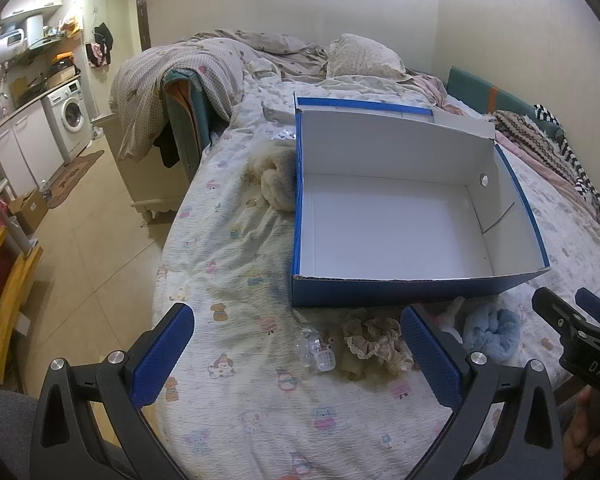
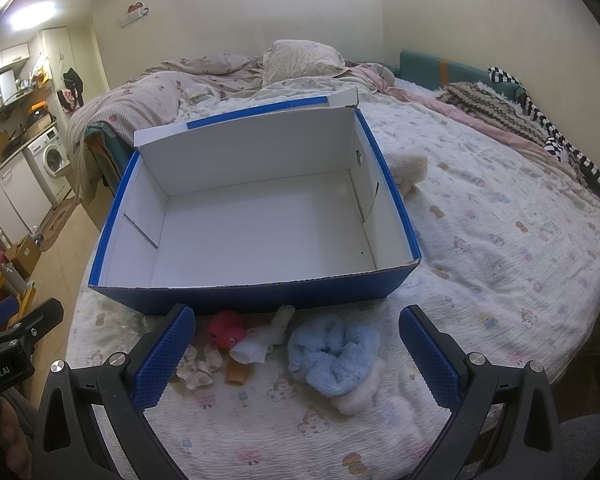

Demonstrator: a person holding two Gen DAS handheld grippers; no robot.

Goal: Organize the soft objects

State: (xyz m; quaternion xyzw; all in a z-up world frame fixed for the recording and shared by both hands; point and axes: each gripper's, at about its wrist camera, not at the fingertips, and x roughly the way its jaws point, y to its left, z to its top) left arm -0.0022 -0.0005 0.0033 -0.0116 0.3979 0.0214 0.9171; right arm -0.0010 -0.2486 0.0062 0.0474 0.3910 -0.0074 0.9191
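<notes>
An open blue cardboard box (image 1: 380, 290) with a white, empty inside stands on the bed; it also shows in the right wrist view (image 2: 260, 298). Near its front wall lie a beige lace scrunchie (image 1: 374, 338), a clear plastic item (image 1: 318, 350), a fluffy light-blue scrunchie (image 2: 334, 354), a pink plush toy (image 2: 228, 330), a small white sock (image 2: 260, 344) and white fluff (image 2: 358, 394). A cream fuzzy item (image 1: 276, 184) lies by the box's left wall. My left gripper (image 1: 298, 354) is open above the lace scrunchie. My right gripper (image 2: 296, 354) is open above the blue scrunchie.
The bed sheet (image 2: 500, 260) has a cartoon print. Rumpled duvets and a pillow (image 1: 360, 58) lie at the far end, striped clothes (image 2: 540, 128) at the right. The bed's left edge drops to a tiled floor (image 1: 88, 240) with a washing machine (image 1: 70, 118) beyond.
</notes>
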